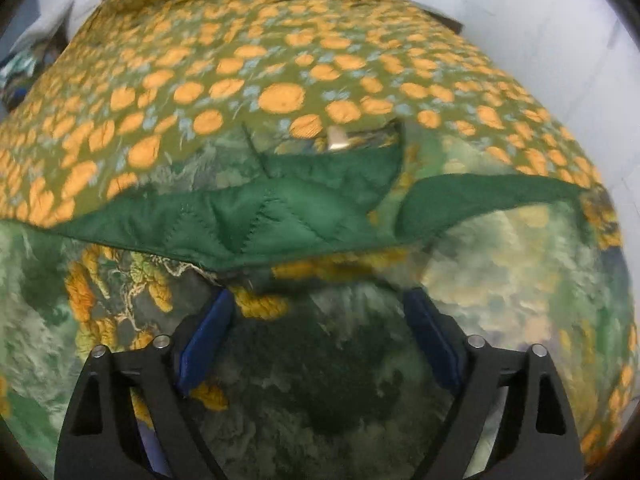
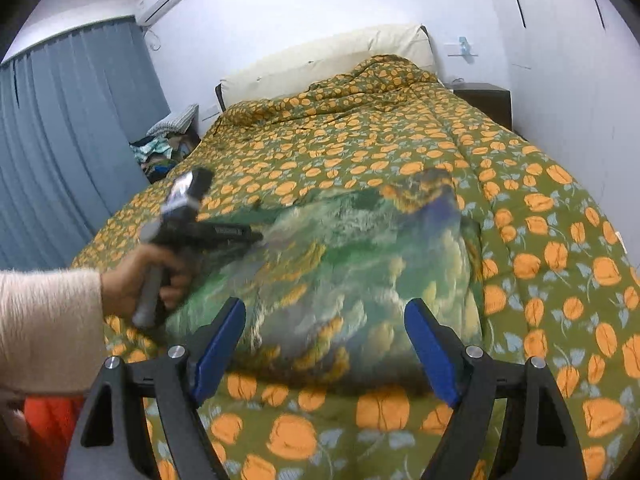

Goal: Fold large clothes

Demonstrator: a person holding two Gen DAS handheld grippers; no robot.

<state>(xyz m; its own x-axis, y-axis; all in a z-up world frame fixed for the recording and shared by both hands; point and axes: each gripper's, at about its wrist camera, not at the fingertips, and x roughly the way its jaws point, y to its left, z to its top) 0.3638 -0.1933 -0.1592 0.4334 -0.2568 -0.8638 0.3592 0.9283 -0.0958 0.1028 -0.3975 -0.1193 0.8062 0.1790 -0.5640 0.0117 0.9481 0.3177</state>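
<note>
A large quilted garment with a green, yellow and blue landscape print (image 2: pixel 360 276) lies folded on the bed. In the left wrist view its dark green lining (image 1: pixel 280 216) shows along a turned-over edge, with the printed side (image 1: pixel 320 360) below. My left gripper (image 1: pixel 316 300) is open just above the garment, close to that edge; it also shows in the right wrist view (image 2: pixel 256 236), held in a hand at the garment's left side. My right gripper (image 2: pixel 324 312) is open and empty, hovering over the garment's near edge.
The bed is covered by an olive quilt with orange flowers (image 2: pixel 540 240). A cream headboard cushion (image 2: pixel 328 56) is at the far end, a dark nightstand (image 2: pixel 488 100) at the right, blue curtains (image 2: pixel 60 140) and a pile of clothes (image 2: pixel 160 152) at the left.
</note>
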